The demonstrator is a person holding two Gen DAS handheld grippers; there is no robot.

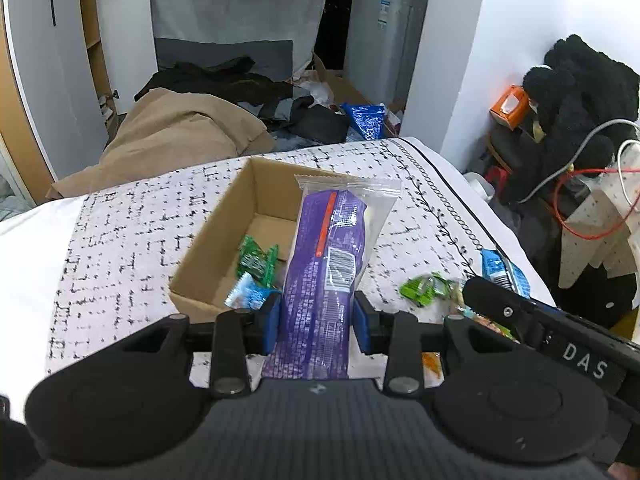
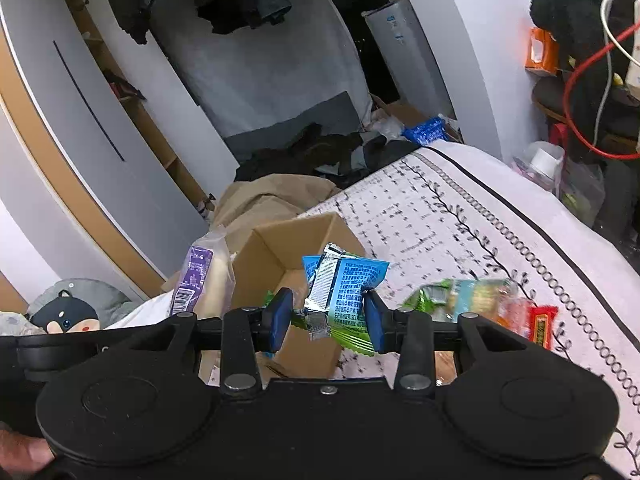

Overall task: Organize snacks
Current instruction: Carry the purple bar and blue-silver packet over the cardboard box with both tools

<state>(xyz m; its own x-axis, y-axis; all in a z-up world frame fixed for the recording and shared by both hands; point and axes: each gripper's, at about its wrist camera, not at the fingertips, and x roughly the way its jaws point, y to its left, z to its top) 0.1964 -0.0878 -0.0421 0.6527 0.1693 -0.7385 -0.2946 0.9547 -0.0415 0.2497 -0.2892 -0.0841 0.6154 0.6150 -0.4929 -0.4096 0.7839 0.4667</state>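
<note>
Left wrist view: left gripper [image 1: 316, 322] jaws clamp the purple snack pack [image 1: 326, 276], long axis running straight ahead, far end hanging over the open cardboard box [image 1: 208, 240] in the middle of the bed [image 1: 120, 240]. Right gripper [image 2: 325, 316] jaws pinch a small blue packet [image 2: 352, 284] just right of the box; loose snacks [image 2: 480, 300] lie toward the bed's right edge. Pack glossy, clear-sealed end, barcode up.

Home bedroom: patterned bed [image 1: 132, 216], wardrobe [image 2: 80, 128], strewn clothes [image 1: 224, 80]
</note>
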